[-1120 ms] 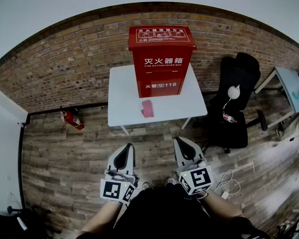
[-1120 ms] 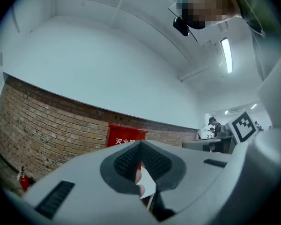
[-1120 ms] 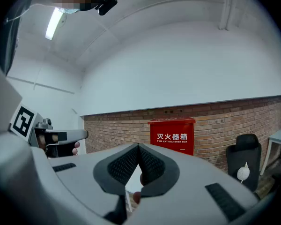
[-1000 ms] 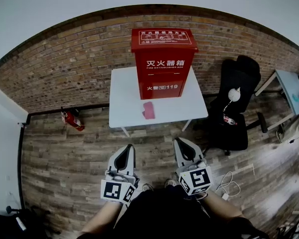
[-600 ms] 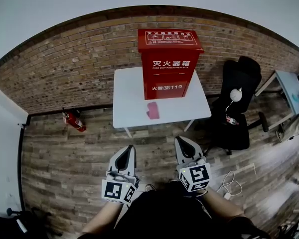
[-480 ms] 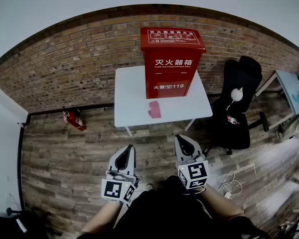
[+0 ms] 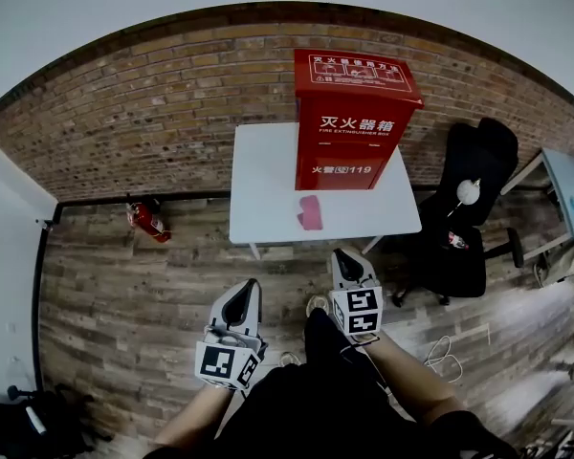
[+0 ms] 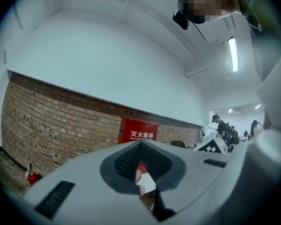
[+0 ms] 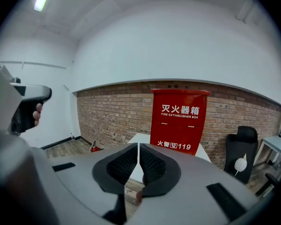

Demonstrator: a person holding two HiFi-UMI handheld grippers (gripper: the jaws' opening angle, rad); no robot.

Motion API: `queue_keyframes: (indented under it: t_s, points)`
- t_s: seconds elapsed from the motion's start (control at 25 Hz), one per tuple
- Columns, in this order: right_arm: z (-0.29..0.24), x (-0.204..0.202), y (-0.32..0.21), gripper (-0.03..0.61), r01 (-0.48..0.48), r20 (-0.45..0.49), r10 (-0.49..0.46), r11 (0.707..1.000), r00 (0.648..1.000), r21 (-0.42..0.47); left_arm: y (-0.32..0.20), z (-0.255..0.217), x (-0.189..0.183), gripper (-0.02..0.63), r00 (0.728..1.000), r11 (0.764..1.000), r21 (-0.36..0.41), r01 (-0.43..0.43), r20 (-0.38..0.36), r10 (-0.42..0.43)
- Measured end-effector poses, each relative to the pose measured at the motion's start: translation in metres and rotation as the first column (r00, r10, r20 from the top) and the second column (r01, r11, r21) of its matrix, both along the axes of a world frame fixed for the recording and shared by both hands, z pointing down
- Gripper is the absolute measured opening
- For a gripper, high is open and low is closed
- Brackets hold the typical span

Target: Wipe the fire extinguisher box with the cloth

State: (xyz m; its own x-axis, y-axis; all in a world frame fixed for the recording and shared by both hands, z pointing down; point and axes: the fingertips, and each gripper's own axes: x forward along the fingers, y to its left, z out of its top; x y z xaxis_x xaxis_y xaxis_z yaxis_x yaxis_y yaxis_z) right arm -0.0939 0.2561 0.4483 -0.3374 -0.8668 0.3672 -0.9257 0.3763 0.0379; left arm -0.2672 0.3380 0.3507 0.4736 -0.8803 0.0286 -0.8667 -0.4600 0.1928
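Observation:
The red fire extinguisher box [image 7: 354, 118] stands upright at the back of a small white table [image 7: 268, 194], against the brick wall. A pink cloth [image 7: 310, 211] lies flat on the table just in front of the box. Both grippers hang over the wooden floor, short of the table's near edge. My left gripper [image 7: 246, 285] is shut and empty, and so is my right gripper [image 7: 344, 253], which is closer to the table. The box [image 8: 139, 134] shows beyond my left gripper [image 8: 140, 144]. In the right gripper view the box [image 9: 180, 125] rises behind my right gripper [image 9: 138, 146].
A small red fire extinguisher [image 7: 148, 220] lies on the floor by the wall, left of the table. A black office chair [image 7: 469, 228] stands right of the table. A light desk [image 7: 564, 185] is further right. Cables [image 7: 440, 352] lie on the floor at my right.
The right gripper has moved forward toward the table. The table and box have shifted right in the head view. The left gripper keeps its place in the picture.

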Motion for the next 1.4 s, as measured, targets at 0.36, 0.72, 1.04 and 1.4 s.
queue_keyframes:
  t_s: [0.36,0.72,1.04,1.4]
  points:
    - [0.108,-0.008,-0.112,0.123,-0.009,-0.082,-0.004,0.987,0.997,-0.162,-0.061,0.013,-0.024,0.020,0.990,0.990,-0.046,0.136,0.035,-0.134]
    - [0.222,-0.020,-0.203,0.158,-0.031,-0.155,-0.029,0.926,0.987,-0.376,-0.128,0.038,-0.025,0.020,0.977,0.971,-0.118,0.210,0.062,-0.203]
    - [0.312,-0.030,-0.244,0.200,-0.118,-0.236,-0.011,0.844,0.972,-0.523,-0.154,0.072,-0.041,0.020,0.952,0.932,-0.197,0.304,0.092,-0.292]
    - [0.356,-0.021,-0.267,0.206,-0.249,-0.376,0.037,0.808,0.926,-0.535,-0.161,0.084,-0.059,0.020,0.913,0.878,-0.252,0.407,0.089,-0.398]
